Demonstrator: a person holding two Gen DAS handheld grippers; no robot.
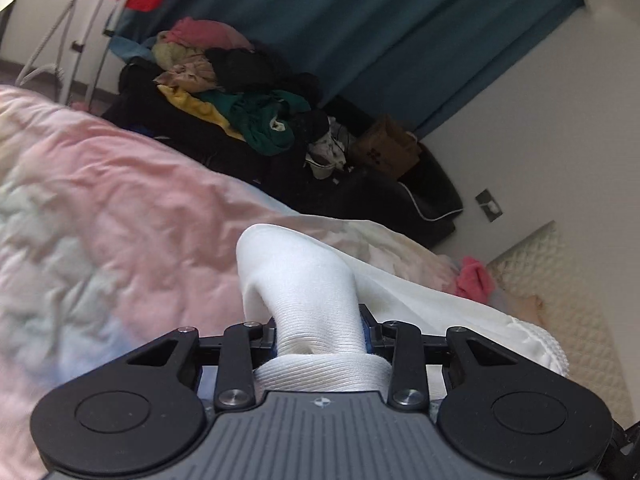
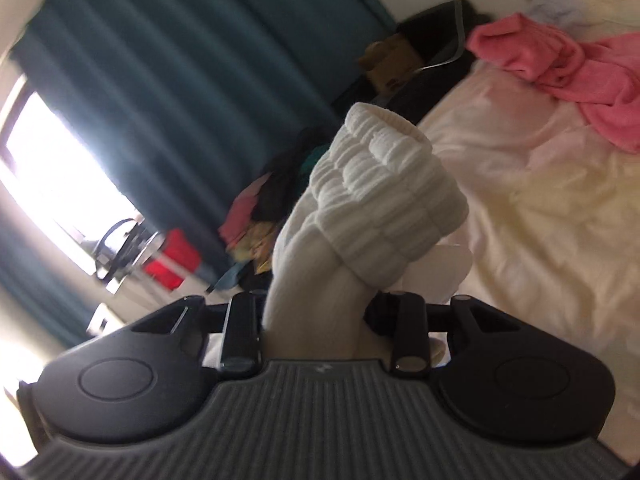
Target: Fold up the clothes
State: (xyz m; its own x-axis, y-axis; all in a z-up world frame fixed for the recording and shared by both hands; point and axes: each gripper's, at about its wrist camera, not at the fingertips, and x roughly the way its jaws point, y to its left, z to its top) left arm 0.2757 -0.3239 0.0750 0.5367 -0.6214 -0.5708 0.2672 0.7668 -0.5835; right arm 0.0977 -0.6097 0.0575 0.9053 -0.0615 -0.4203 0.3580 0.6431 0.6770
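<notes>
Left gripper (image 1: 320, 340) and right gripper (image 2: 316, 316) each clamp the white ribbed knit sock (image 1: 296, 276), lifting it off the pastel quilted bedspread (image 1: 120, 200), likely for folding.

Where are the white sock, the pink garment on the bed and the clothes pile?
white sock (image 1: 296, 280): left wrist view, smooth foot part above the tongs.
pink garment (image 2: 560, 60): right wrist view, crumpled middle.
clothes pile (image 1: 224, 84): left wrist view, centre of the heap.

One white sock (image 1: 296, 280) is seen, one pink garment (image 2: 560, 64), one cardboard box (image 1: 386, 148), and one clothes heap (image 1: 236, 84).
</notes>
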